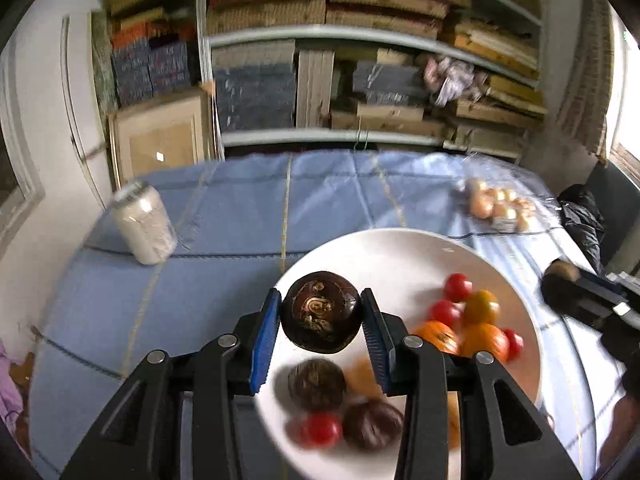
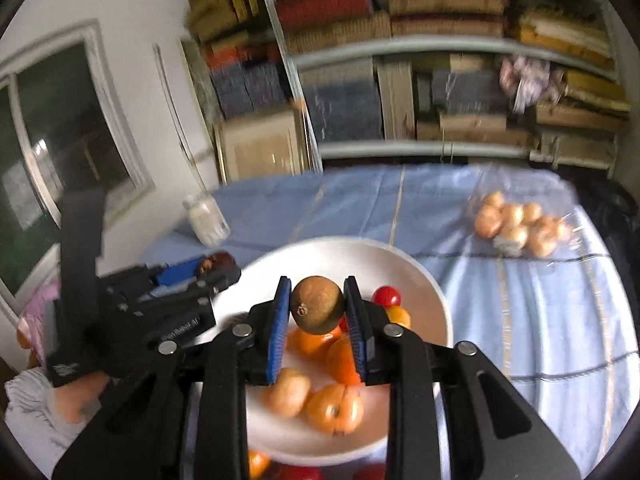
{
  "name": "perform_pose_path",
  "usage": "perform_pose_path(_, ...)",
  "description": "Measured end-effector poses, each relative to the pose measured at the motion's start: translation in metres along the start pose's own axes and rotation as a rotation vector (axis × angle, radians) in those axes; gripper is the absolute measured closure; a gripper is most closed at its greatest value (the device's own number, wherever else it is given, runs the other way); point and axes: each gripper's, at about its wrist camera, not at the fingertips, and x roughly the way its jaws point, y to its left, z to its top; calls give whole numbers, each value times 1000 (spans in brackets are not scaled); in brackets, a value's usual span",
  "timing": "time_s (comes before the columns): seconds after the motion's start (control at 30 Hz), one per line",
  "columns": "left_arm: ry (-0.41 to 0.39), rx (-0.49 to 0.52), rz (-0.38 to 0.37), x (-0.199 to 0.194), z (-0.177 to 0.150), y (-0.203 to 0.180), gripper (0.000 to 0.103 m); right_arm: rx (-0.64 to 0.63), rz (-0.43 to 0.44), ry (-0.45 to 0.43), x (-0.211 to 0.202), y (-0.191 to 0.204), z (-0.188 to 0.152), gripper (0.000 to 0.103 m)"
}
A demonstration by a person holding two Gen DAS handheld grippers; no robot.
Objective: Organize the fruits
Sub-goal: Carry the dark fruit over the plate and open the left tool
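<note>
Dark purple fruit [image 1: 322,317], hard-shelled and smooth, clamped across its middle by the left tongs [image 1: 322,320] above the white plate [image 1: 400,248]; right tongs [image 2: 318,312] likewise grip a small brown fruit [image 2: 317,310], probably light and slippery.

Your left gripper [image 1: 321,322] has blue pads on black arms and holds a dark brown fruit [image 1: 321,312] with tan mottling. The plate [image 1: 400,252] is white; the tablecloth [image 1: 240,208] is light blue with yellow and dark lines.
</note>
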Motion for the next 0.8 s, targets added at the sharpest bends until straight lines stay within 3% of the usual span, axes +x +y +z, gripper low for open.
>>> perform_pose_path(0.17,60,-18,-6,38,0,8,62,21,-26,158,72,-9,7,77)
perform_pose_path(0.33,73,-14,-14,47,1,8,57,64,-19,174,86,-20,10,68)
perform_pose_path(0.4,50,-15,-14,37,0,9,40,81,-12,124,68,-24,12,67)
perform_pose_path(0.5,18,-41,-12,14,0,14,38,109,18,41,25,-27,14,67)
perform_pose_path(0.53,7,-62,-24,1,-1,19,38,122,35,-7,0,-27,12,62)
perform_pose_path(0.63,-39,-109,-39,-41,-15,29,33,141,64,-134,-62,-27,-9,29)
perform_pose_path(0.67,-51,-118,-41,-53,-24,31,30,144,64,-164,-76,-26,-17,23)
perform_pose_path(0.8,-78,-123,-37,-88,-70,30,27,139,47,-261,-128,-24,-82,23)
